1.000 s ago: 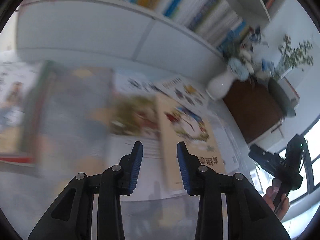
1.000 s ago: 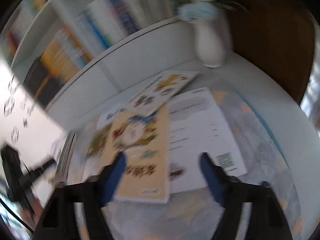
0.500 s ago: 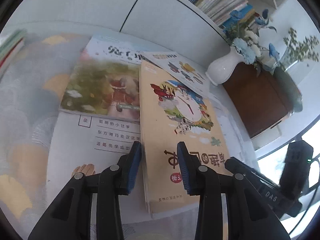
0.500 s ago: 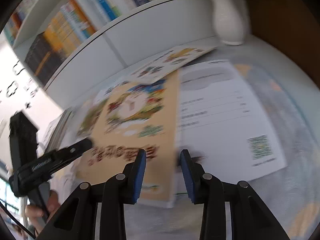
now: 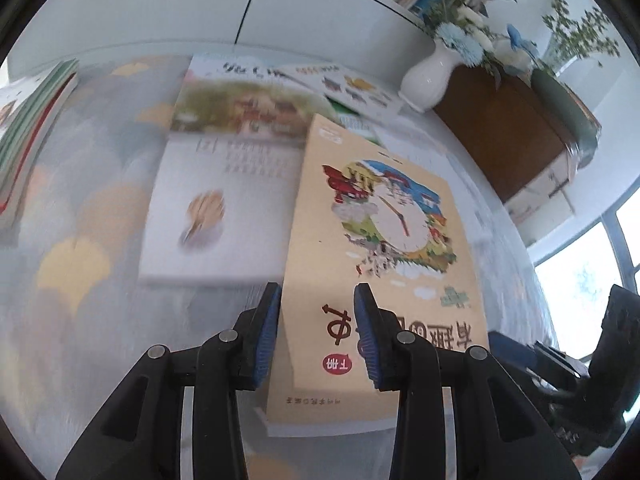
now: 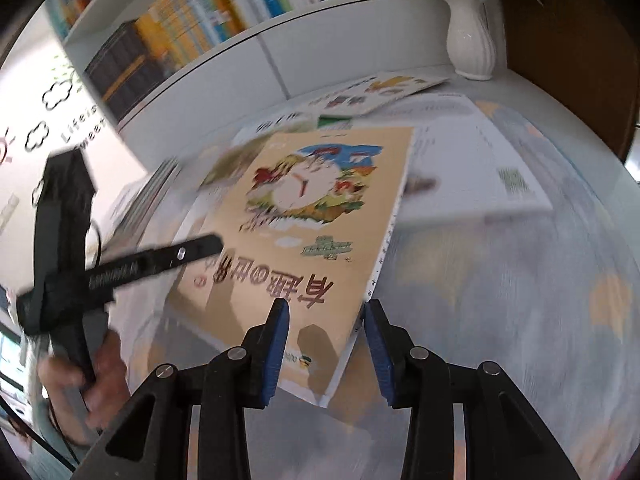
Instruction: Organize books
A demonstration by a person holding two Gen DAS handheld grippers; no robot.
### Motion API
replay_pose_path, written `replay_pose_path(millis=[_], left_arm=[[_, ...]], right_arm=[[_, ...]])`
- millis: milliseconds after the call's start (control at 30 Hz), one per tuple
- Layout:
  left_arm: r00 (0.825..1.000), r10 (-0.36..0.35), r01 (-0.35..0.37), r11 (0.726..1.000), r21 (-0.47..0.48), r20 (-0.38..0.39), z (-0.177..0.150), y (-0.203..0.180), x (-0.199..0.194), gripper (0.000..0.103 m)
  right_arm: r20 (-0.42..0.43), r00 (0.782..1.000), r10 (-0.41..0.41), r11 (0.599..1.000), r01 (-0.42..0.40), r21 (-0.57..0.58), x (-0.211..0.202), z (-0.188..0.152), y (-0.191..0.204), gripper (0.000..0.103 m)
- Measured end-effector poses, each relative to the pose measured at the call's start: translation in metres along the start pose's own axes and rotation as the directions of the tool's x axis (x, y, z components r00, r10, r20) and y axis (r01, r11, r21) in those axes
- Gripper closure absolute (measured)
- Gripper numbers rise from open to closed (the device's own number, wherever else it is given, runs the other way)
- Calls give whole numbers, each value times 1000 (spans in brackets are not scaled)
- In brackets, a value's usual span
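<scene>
A tan book with a clock picture (image 5: 380,272) (image 6: 340,208) lies aslant on other books, its near end raised off the patterned cloth. My left gripper (image 5: 316,328) is open: the book's near left edge runs between its blue pads, which do not pinch it. In the right wrist view, one of its fingers (image 6: 180,254) lies across the book's left side, held by a hand (image 6: 100,376). My right gripper (image 6: 324,344) straddles the book's near right corner. Its jaws are opening slightly, and the right pad is at the book's spine edge.
A white book (image 5: 224,208) lies left of the tan one, and a white sheet with a code mark (image 6: 472,168) lies to its right. A picture sheet (image 5: 344,84), a white vase (image 5: 428,76), a brown cabinet (image 5: 508,128), a book stack (image 5: 32,120) and shelves (image 6: 192,20) surround them.
Both grippers came down onto the tan book's near end. The right jaws narrowed from wide apart. The tan book has slid toward me, off the picture book behind it.
</scene>
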State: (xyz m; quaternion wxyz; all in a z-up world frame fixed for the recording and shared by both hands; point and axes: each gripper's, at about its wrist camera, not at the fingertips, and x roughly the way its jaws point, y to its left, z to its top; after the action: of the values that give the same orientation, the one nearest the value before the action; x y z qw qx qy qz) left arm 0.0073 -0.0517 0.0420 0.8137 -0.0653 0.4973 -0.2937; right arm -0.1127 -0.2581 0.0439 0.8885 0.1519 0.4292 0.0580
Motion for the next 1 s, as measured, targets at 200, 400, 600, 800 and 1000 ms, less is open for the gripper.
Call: replay_pose_path(millis=[200, 400, 600, 800, 1000], left_arm=[[998, -25, 25, 1000, 6, -64, -27, 41, -39, 70], [997, -68, 72, 994, -88, 43, -53, 92, -124, 70], [998, -26, 26, 1000, 4, 51, -95, 63, -148, 70], [991, -130, 128, 984, 125, 14, -123, -22, -110, 70], [1000, -18, 21, 959, 284, -12, -128, -93, -68, 67]], right_arm=[[-53, 997, 51, 998, -53, -45, -18, -48, 51, 63], [-203, 911, 358, 909, -390, -145, -19, -61, 135, 66], [30, 990, 137, 988, -134, -80, -28, 9, 66, 55], [23, 999, -28, 999, 27, 40, 22, 66, -4, 53], [-82, 996, 26, 993, -16, 119, 66, 79, -37, 53]])
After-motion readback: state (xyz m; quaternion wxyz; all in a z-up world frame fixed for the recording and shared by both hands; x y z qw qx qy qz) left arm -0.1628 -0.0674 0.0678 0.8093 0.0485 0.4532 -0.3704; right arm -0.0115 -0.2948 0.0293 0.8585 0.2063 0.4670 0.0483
